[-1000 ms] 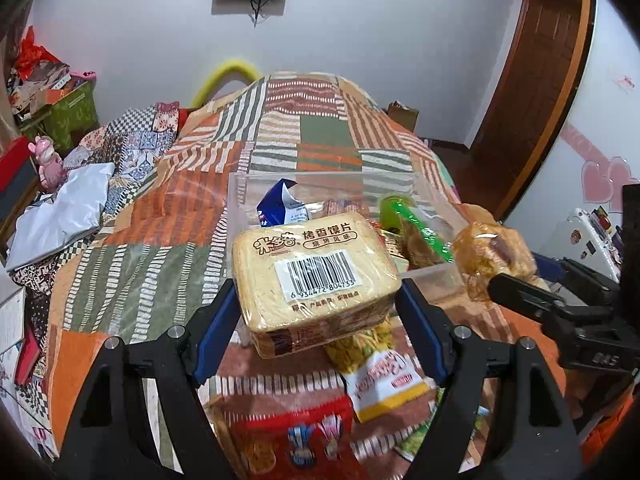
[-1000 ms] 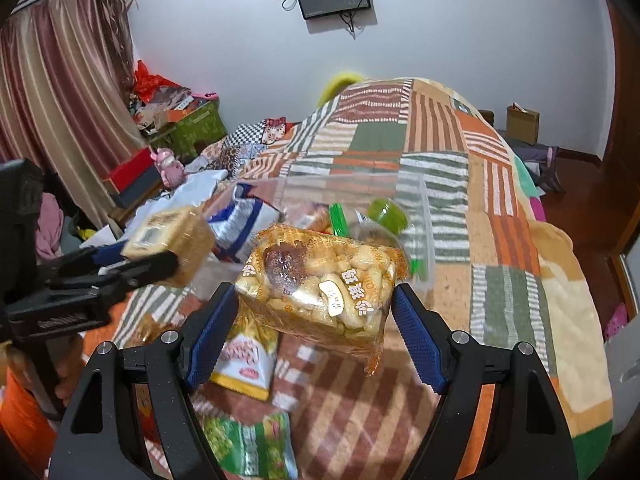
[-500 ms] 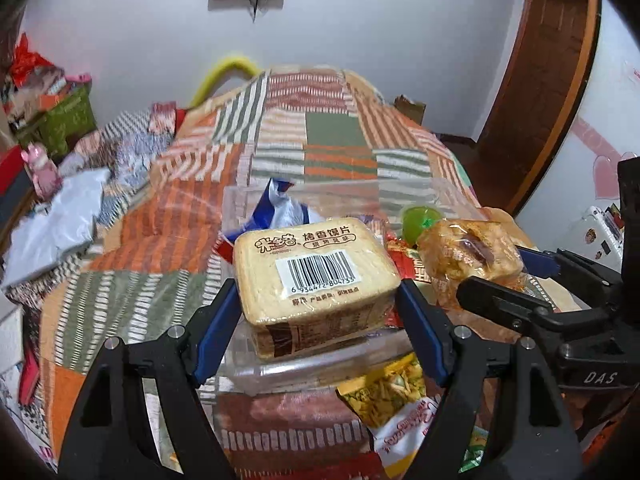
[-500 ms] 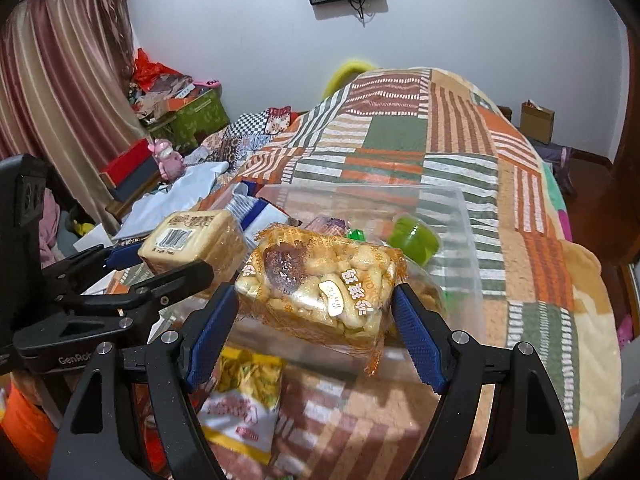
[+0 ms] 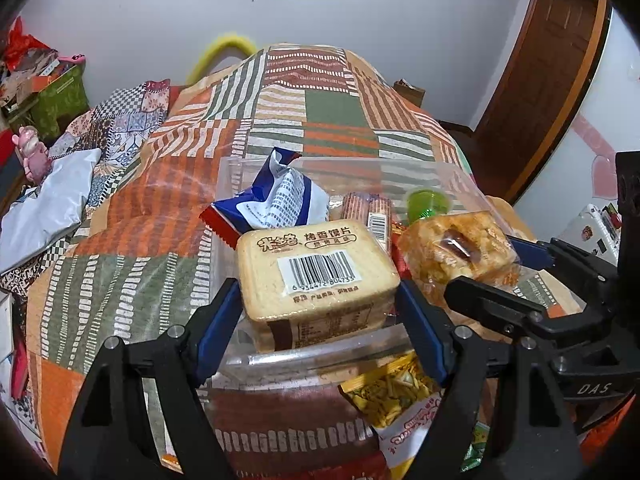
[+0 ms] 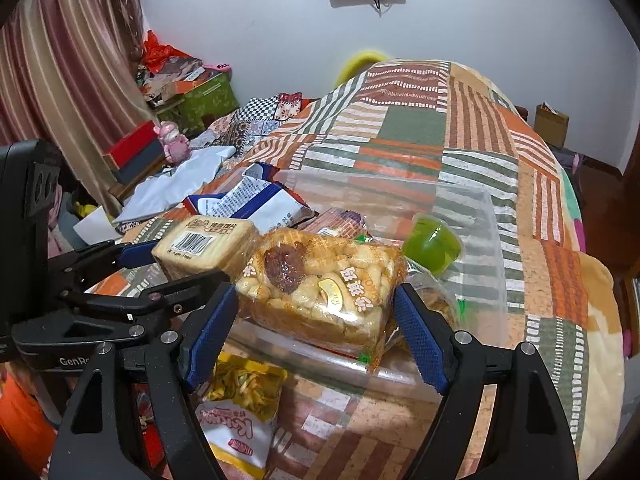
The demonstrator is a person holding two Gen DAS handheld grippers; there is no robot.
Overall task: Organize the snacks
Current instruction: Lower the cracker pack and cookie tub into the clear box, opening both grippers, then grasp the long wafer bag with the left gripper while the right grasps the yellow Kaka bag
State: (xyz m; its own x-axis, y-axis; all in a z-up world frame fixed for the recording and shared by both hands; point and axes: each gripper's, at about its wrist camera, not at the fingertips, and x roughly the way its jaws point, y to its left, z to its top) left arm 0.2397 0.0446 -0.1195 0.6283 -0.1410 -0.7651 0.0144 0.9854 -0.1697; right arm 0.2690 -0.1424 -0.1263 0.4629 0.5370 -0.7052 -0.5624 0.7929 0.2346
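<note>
Clear plastic box (image 5: pixel 460 184) on the bedspread (image 5: pixel 160 208), holding packets: left gripper (image 5: pixel 320 304) clamps a biscuit pack (image 5: pixel 316 268) over its near rim, right gripper (image 6: pixel 316 320), jaws opening, brackets a rice cake (image 6: pixel 320 280); release each low, over free space.

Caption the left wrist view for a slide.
Left tongs hold a barcoded toast-slice pack over the clear bin; right tongs carry a puffed-rice cake pack alongside.
</note>
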